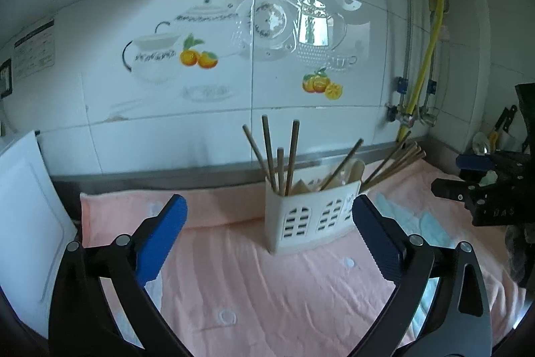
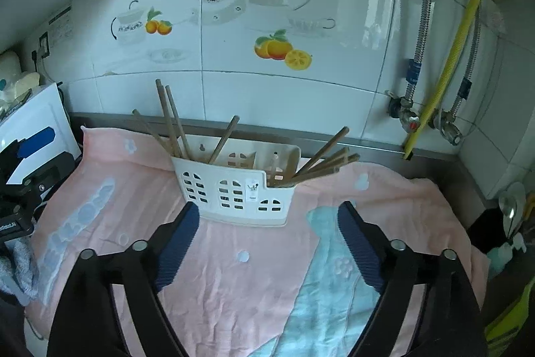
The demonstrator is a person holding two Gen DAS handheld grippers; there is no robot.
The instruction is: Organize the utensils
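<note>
Pink towel (image 2: 234, 290) over counter, white tiled wall (image 1: 167, 136) behind; both grippers' fingers wide apart, empty.

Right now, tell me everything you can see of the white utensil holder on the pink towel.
The white utensil holder looks like plastic, with little window-shaped cutouts in its front wall and a small sticker near the right. It stands upright on the pink towel, close to the tiled wall. Inside, dividers split it into compartments. Brown chopsticks lean in the left compartment, and another bunch fans out low over the right end. Both tools, left and right, are open and clear of it.
</note>
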